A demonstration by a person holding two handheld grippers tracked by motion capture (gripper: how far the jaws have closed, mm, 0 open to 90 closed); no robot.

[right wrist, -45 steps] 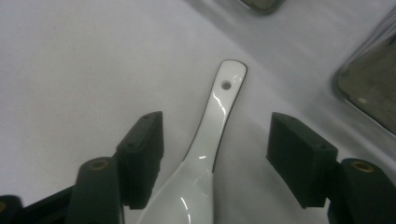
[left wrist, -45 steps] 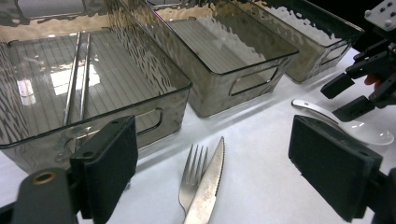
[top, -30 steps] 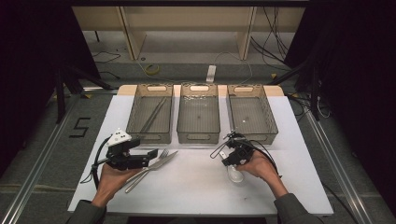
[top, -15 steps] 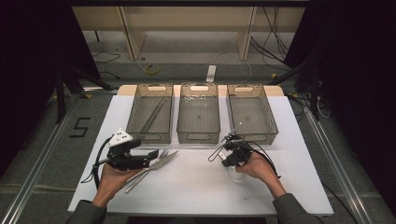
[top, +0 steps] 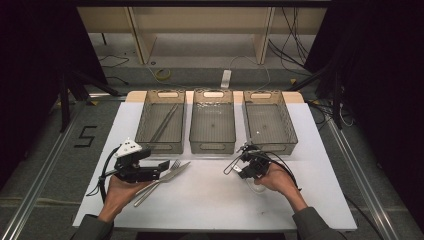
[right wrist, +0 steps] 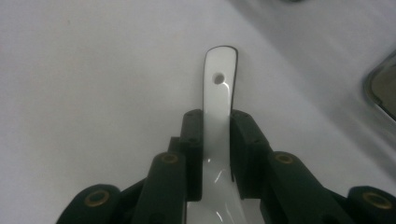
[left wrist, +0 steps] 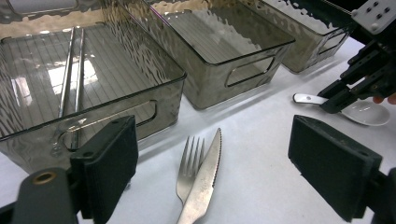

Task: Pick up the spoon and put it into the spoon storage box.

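White glazed spoon [right wrist: 218, 116], likely ceramic: light, stiff, slick, chippable, lying on the table [top: 210, 195] near the right bin [top: 270, 125], best taken mid-handle, right gripper [right wrist: 217, 140] just clenching there, left gripper [left wrist: 224, 163] spread over fork [left wrist: 189, 163] and knife [left wrist: 205, 177].

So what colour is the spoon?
White and shiny; the spoon shows best in the right gripper view, between the right gripper jaws.
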